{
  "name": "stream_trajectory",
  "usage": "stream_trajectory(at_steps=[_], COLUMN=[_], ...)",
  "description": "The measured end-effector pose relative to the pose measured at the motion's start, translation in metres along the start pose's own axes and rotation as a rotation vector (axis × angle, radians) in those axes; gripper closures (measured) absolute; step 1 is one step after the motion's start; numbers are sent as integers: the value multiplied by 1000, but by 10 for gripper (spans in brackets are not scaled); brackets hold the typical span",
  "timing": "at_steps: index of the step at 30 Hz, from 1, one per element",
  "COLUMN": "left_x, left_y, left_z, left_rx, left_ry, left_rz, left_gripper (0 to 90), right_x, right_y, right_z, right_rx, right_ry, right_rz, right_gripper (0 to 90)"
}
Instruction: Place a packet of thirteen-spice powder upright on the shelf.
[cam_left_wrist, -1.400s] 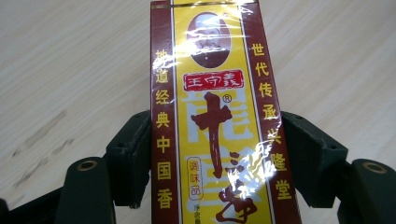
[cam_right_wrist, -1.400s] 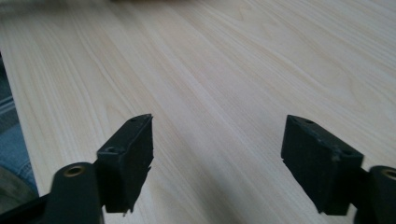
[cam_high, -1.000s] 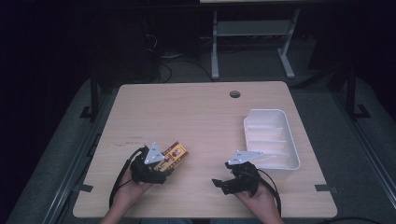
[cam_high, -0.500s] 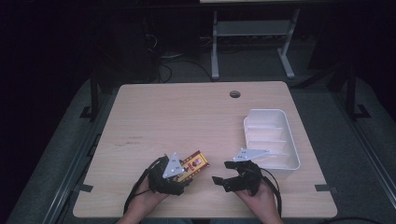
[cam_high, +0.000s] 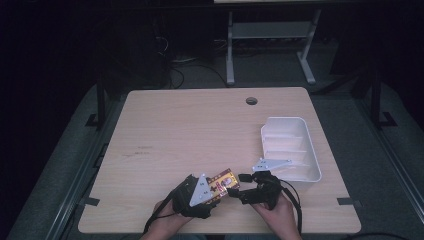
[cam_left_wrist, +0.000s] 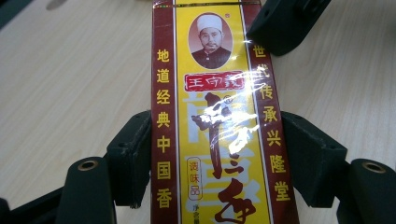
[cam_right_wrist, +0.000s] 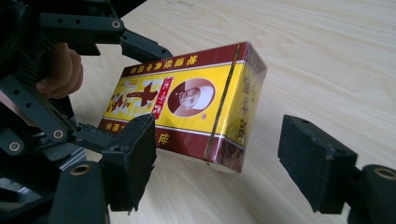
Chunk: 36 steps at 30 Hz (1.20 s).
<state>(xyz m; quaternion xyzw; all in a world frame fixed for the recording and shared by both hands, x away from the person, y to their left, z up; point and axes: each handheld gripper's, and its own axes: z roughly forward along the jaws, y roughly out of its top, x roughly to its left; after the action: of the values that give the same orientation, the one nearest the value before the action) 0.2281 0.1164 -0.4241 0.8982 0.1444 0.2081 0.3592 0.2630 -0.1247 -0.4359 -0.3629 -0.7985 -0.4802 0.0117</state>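
The yellow and maroon box (cam_left_wrist: 219, 121) carried Chinese print on its front face. Down its left maroon band ran 地道经典中国香 in yellow characters; down the right band, 世代传承兴隆堂. A red plate under the portrait bore three characters too glared to read surely. Large dark red brush characters filled the yellow middle, and a small oval label read 调味品. The smaller print could not be read.

Your light wooden table (cam_high: 200, 130) with a round cable hole (cam_high: 251, 101), dark grey carpeted floor (cam_high: 60, 165) around you, grey metal stand (cam_high: 270, 35) behind, room dim beyond.
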Motion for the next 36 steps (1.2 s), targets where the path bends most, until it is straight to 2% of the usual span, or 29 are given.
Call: stream_trajectory(at_steps=[6, 11, 15, 19, 24, 29, 30, 31, 32, 33, 34, 36], left_x=[-2, -3, -3, -6, -8, -7, -6, -5, -3, -3, -2, -2], left_y=[2, 2, 2, 3, 5, 4, 4, 3, 1, 1, 0, 0], left_z=[-3, -3, -3, -6, -8, -6, -5, -4, -2, -2, 0, 0], left_rx=[-25, -22, -33, -40, -49, -49, -36, -31, -23, -23, -18, -16], left_ry=[22, 27, 32, 56, 72, 70, 64, 61, 51, 51, 41, 48], left_rz=[15, 24, 20, 47, 63, 50, 42, 31, 9, 9, -4, 2], left_gripper=[312, 313, 314, 318, 321, 321, 321, 320, 321, 321, 322, 321], right_x=[-1, -1, -1, -3, -3, -3, -3, -3, -2, -2, 0, 1], right_y=[0, -1, -1, -1, 0, -1, -1, -1, 0, 0, 0, 0], right_z=[1, 2, 2, 2, 1, -1, -1, -2, -5, -5, -7, -7], right_rx=[-9, 1, -9, -24, -38, -59, -59, -68, -91, -91, -108, -113], right_ry=[56, 69, 81, 94, 110, 110, 110, 113, 123, 123, 131, 133], right_rz=[37, 43, 65, 104, 115, 141, 141, 143, 153, 153, 142, 140], right_gripper=[333, 366, 379, 392, 390, 427, 427, 448, 515, 515, 559, 564])
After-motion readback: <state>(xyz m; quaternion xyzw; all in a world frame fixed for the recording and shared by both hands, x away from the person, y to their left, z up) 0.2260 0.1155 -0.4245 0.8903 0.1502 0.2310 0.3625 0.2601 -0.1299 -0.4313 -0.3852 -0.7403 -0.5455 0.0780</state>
